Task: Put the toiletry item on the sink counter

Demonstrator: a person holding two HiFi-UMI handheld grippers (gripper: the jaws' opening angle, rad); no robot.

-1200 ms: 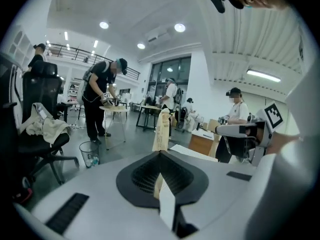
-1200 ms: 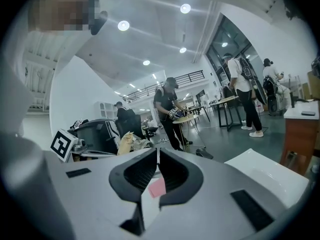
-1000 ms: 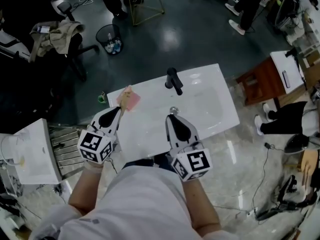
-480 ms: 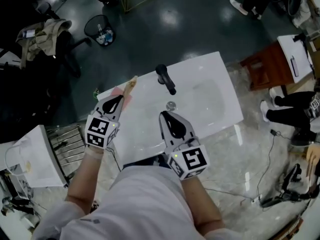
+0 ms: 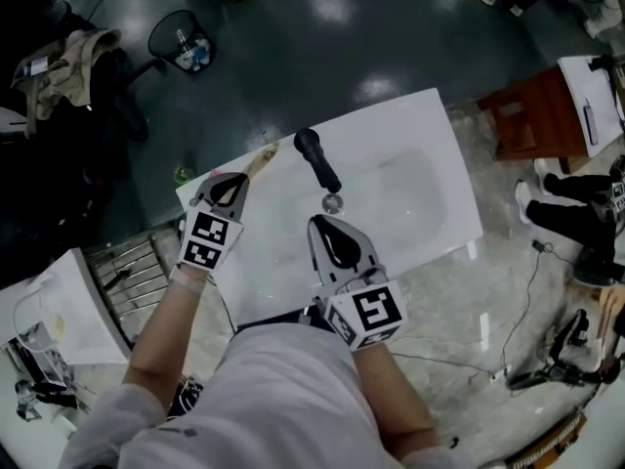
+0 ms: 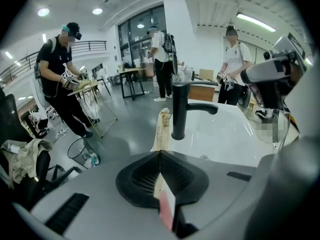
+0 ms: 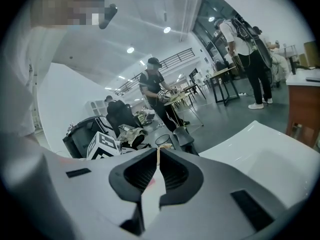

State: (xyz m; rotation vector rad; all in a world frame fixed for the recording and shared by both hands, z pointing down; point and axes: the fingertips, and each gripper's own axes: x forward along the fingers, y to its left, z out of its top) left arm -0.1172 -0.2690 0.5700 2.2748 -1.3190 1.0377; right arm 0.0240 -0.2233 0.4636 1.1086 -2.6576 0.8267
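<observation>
Dark workshop floor surrounds the white desk (image 5: 430, 145) with its basin. The left gripper (image 5: 236, 182) is clamped on the flat toiletry packet (image 5: 260, 160), which reaches out over the desk's far-left edge, just beside the black faucet (image 5: 317, 159). The right gripper (image 5: 323, 226) is closed on nothing, near the drain (image 5: 333, 202). Released here, the packet would likely tip over the rim to the floor. Swung right, it could strike the faucet.
</observation>
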